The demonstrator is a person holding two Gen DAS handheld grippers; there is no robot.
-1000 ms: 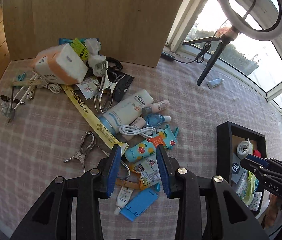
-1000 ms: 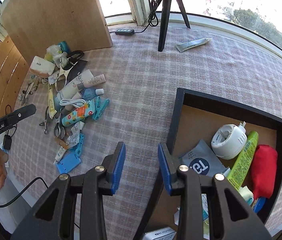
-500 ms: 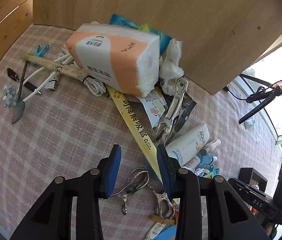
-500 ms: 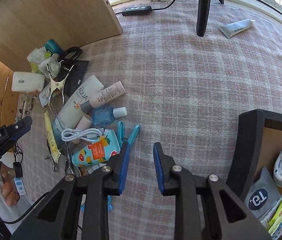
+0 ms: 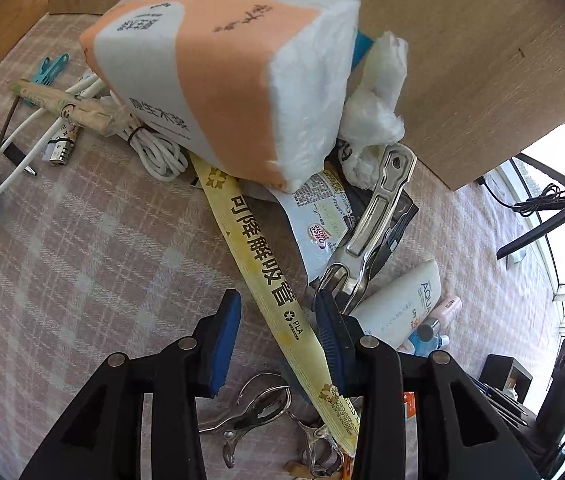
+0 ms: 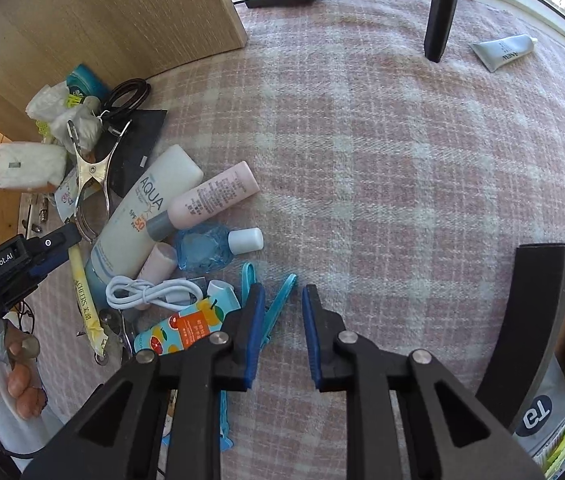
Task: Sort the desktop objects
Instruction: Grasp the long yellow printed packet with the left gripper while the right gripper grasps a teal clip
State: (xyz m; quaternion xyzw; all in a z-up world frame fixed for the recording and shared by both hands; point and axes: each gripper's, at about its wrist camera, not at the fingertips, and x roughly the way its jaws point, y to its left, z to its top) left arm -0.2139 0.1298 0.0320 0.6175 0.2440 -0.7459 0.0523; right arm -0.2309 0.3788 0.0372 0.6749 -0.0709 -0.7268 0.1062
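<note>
Closer now, left hand-held gripper (image 5: 276, 324) straddles the yellow straw sleeve (image 5: 266, 276), jaws apart.

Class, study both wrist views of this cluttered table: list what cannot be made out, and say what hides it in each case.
Left wrist view: what lies under the tissue pack, which covers it.
Left wrist view: the lower end of the yellow straw sleeve, behind the left gripper.
Right wrist view: most of the black box, cut by the frame edge.
Right wrist view: print on the pink bottle, too small.
</note>
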